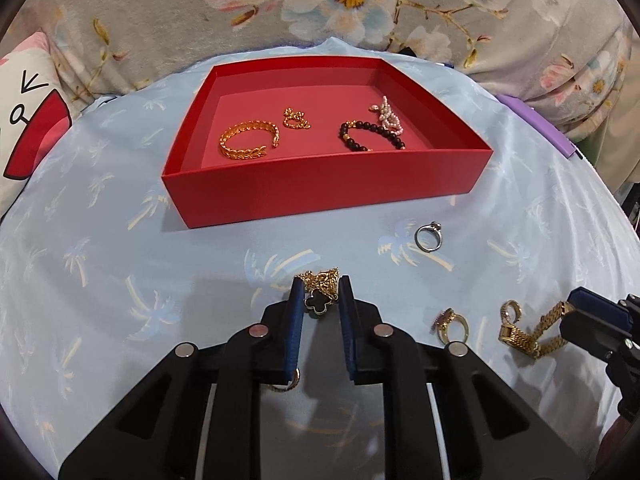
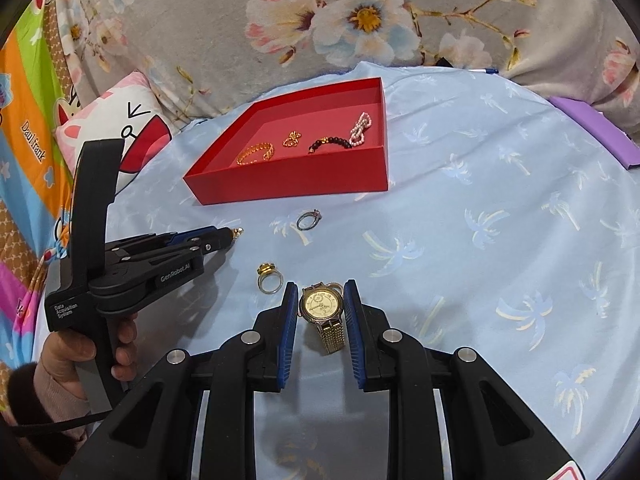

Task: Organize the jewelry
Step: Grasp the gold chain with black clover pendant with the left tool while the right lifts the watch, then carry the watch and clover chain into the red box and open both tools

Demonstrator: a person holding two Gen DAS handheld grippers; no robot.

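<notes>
1. Gathering loose pieces into the red tray (image 1: 320, 196) is the step in hand; the tray sits on the blue palm-print cloth (image 1: 100, 260) and already holds a gold bangle (image 1: 248, 140), a small gold chain (image 1: 296, 118), a dark bead bracelet (image 1: 372, 134) and a pearl piece (image 1: 386, 114).
2. Left tongs (image 1: 320, 292): narrowed around a gold necklace with a black clover pendant (image 1: 318, 300); the fingers appear to touch it, and the right wrist view shows gold at their shut tip.
3. Right tongs (image 2: 320, 300): parted, straddling the gold watch (image 2: 322, 306), whose dial lies face up between the fingers, apparently untouched.
4. Next move, as judged: carry the necklace over the near tray wall and release; the slack chain may snag or trail. The right tongs need only close on the watch case.
5. Left wrist view only: the pendant's shape, and the watch band (image 1: 532, 334) beside the right tongs.
6. Right wrist view only: the watch dial and the hand (image 2: 80, 356) gripping the left tool.
7. Both views: a silver ring (image 1: 428, 236) and a gold ring (image 2: 270, 276) lying well apart on the cloth.
</notes>
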